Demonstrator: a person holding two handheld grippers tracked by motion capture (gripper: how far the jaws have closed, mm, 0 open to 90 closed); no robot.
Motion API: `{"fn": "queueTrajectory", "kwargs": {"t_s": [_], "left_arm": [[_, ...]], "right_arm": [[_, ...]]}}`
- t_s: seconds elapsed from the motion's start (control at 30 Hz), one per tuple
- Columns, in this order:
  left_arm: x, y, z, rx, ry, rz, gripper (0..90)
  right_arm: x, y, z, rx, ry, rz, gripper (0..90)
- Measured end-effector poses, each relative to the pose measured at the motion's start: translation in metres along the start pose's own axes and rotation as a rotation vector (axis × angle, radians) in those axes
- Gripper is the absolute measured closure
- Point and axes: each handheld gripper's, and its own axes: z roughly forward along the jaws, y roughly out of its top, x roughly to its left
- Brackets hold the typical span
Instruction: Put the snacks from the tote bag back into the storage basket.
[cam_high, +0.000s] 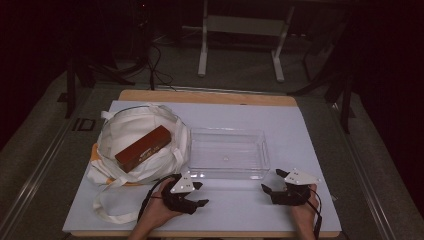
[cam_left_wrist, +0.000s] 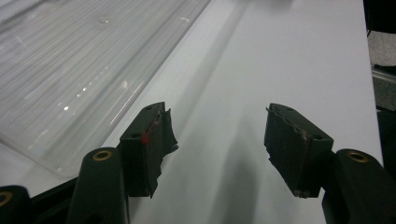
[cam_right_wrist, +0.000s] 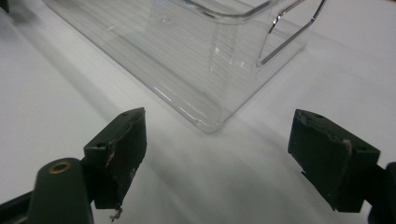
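Note:
A clear plastic tray (cam_high: 227, 170) stands empty in the middle of the white mat. Left of it a white cloth bag (cam_high: 135, 127) lies flat with a brown box (cam_high: 143, 148) resting on top. My left gripper (cam_high: 199, 194) hovers near the tray's front left corner, open with nothing between the jaws. In the left gripper view the tray (cam_left_wrist: 60, 74) runs along the left and the left gripper (cam_left_wrist: 217, 135) is over bare mat. My right gripper (cam_high: 273, 181) is open by the tray's front right corner. The right gripper view has the tray's corner (cam_right_wrist: 205, 122) just beyond the open right gripper (cam_right_wrist: 217, 140).
The white mat (cam_high: 305, 150) covers a wooden table whose edge (cam_high: 210, 96) shows at the back. The bag's straps (cam_high: 107, 210) trail toward the front left edge. White table legs (cam_high: 202, 50) stand on the floor beyond.

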Motion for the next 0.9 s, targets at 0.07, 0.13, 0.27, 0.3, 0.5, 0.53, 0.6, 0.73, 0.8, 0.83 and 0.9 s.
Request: {"fn": "queueTrajectory", "kwargs": {"t_s": [0.07,0.13,0.27,0.3,0.5,0.53,0.6,0.73,0.8,0.83,0.9], "left_arm": [[-0.001,0.001,-0.002,0.007,0.020,0.010,39.7],[-0.003,0.002,-0.005,0.010,0.057,0.033,42.4],[-0.003,0.004,-0.010,0.012,0.056,0.029,42.5],[-0.004,0.005,-0.011,0.022,0.059,0.032,42.5],[-0.006,0.008,-0.014,0.037,0.059,0.026,43.5],[-0.007,0.008,-0.015,0.037,0.061,0.026,43.5],[-0.007,0.011,-0.016,0.040,0.064,0.028,43.4],[-0.007,0.014,-0.021,0.041,0.076,0.035,43.3],[-0.007,0.016,-0.025,0.050,0.084,0.050,43.2],[-0.008,0.016,-0.027,0.050,0.082,0.053,43.1],[-0.007,0.016,-0.030,0.053,0.082,0.060,43.1]], "right_arm": [[0.000,0.000,0.000,0.001,0.006,-0.007,19.3],[0.000,0.000,0.001,0.009,0.012,-0.006,19.3],[-0.001,0.000,0.000,0.000,0.023,-0.003,19.3],[-0.001,0.000,0.000,-0.006,0.033,-0.002,19.3],[-0.001,0.000,0.000,-0.003,0.051,-0.019,19.4],[-0.001,0.000,0.000,-0.005,0.055,-0.022,19.4],[-0.001,0.000,0.000,-0.011,0.062,-0.021,19.4],[-0.001,-0.001,0.000,-0.012,0.068,-0.020,19.4],[-0.001,-0.001,0.000,-0.013,0.064,-0.022,19.4],[-0.001,-0.001,0.000,-0.013,0.063,-0.021,19.4],[-0.001,-0.001,0.000,-0.012,0.068,-0.017,19.4]]}}
